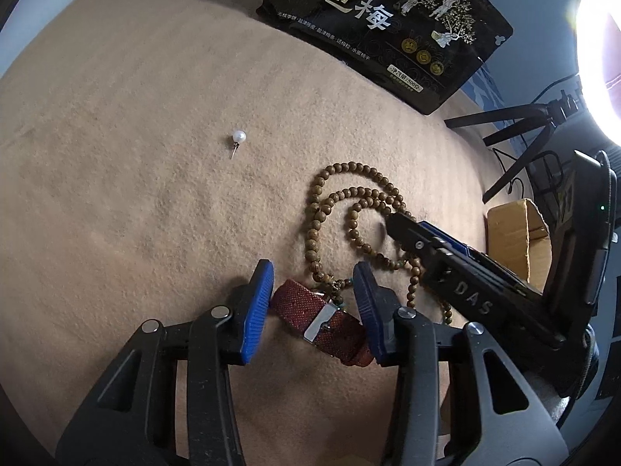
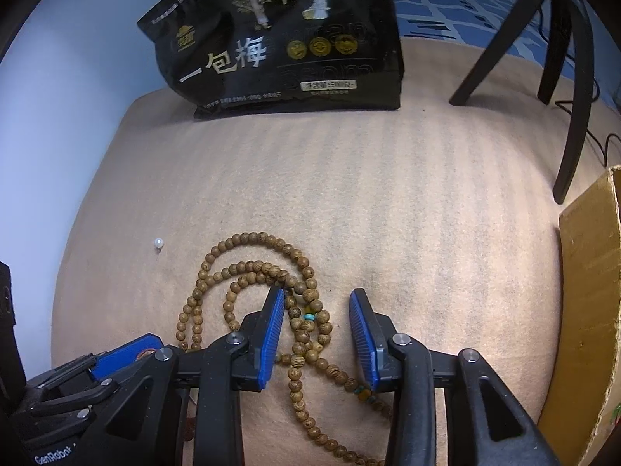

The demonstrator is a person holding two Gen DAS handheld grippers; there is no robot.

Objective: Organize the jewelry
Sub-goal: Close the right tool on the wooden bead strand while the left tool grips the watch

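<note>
A long string of brown wooden beads [image 1: 341, 194] lies in loose loops on the beige cloth [image 1: 136, 213]. At its near end lies a dark red woven strap [image 1: 295, 303] with a metal buckle. My left gripper [image 1: 314, 310] stands over the strap, and both blue pads touch its ends. My right gripper [image 2: 318, 330] is open over the beads [image 2: 248, 268]: several strands run between its pads, close to the left pad and apart from the right one. In the left wrist view the right gripper [image 1: 403, 229] reaches in from the right. A small pearl stud [image 1: 238, 136] [image 2: 158, 242] lies alone to the left.
A black snack bag [image 1: 380, 23] [image 2: 283, 50] stands at the far edge of the cloth. A cardboard box [image 1: 520, 233] [image 2: 590, 291] sits at the right. Black tripod legs [image 1: 516, 132] [image 2: 562, 58] and a bright ring light [image 1: 597, 58] are at the far right.
</note>
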